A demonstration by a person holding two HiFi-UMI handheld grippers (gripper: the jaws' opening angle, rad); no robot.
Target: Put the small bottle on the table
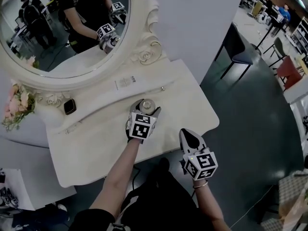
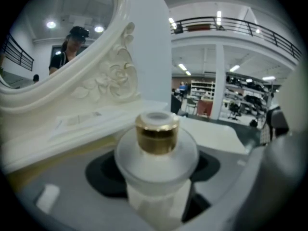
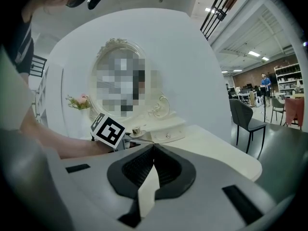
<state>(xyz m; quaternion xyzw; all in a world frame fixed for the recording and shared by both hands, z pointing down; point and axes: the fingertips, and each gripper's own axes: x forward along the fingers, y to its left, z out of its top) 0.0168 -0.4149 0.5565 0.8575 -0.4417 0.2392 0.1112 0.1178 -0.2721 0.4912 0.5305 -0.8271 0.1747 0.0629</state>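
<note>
Small bottle (image 2: 156, 162) sits gripped between the left tool's (image 1: 144, 109) jaws over the table (image 1: 190, 105); right tool (image 3: 154, 148) clenched empty.

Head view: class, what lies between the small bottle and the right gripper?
Nothing stands there. In the head view, only bare white tabletop separates the small bottle from the right gripper.

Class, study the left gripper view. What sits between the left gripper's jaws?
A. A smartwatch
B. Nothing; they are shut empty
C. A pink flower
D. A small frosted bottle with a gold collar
D: the left gripper has its jaws closed on the small frosted bottle, and the bottle's gold collar shows plainly in that gripper's view.
</note>
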